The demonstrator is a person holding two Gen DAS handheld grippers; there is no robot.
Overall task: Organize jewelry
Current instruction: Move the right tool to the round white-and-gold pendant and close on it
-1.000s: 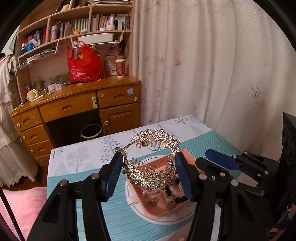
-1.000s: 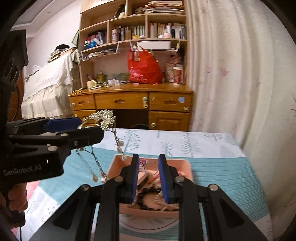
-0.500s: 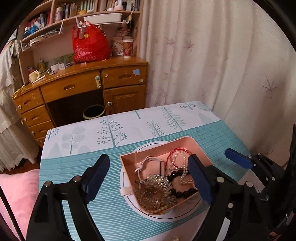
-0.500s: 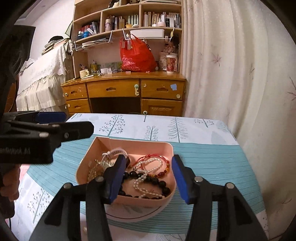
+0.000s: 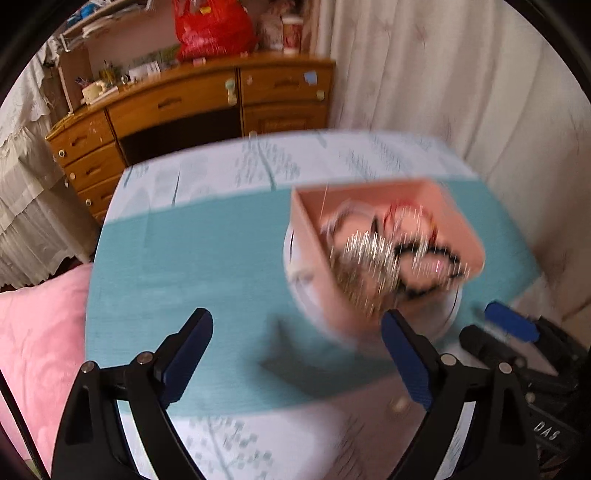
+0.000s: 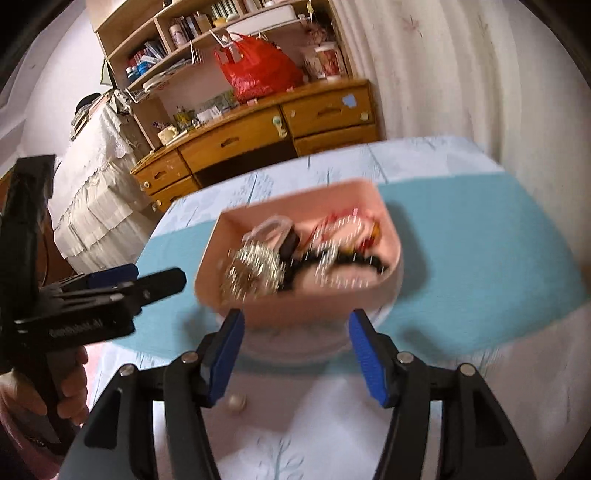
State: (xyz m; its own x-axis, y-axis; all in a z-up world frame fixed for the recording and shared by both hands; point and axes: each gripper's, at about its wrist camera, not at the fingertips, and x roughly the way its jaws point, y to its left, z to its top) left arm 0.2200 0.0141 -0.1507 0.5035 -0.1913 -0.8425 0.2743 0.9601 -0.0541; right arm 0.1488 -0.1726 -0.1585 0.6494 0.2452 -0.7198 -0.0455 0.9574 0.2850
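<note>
Left hand-held gripper [image 5: 297, 360]: jaws spread wide and just been opening, nothing between the blue pads, only teal cloth under them
Right hand-held gripper [image 6: 295, 354]: jaws apart as well, just been opening, nothing pinched; the near wall of the tray sits just beyond the tips
Pink tray [image 6: 384, 206]: sitting on a round white plate [image 6: 295, 343] on the tabletop [image 5: 184, 258], tilted corner-on in the left view
Jewelry: all piled inside the tray, blurred by motion
Sparkly tiara [image 6: 255, 273]: lying in the left part of the tray, a glittery silver-gold heap against the near wall
Black bead string [image 6: 354, 258]: curling across the middle of the tray, just right of the tiara
Red cord and pearls [image 6: 343, 225]: toward the far right corner of the tray, too smeared to separate
White loop piece [image 6: 269, 229]: at the back, behind the tiara
Small pale bead [image 6: 236, 402]: loose on the white part of the cloth, near side of the plate, between the right gripper's arms
Person's hand [image 6: 70, 384]: wrapped round the left gripper's handle at the left edge of the right view
Background: wooden desk [image 5: 207, 99] with a red bag [image 5: 210, 29] on it, pale curtain [image 5: 461, 74] to the right
</note>
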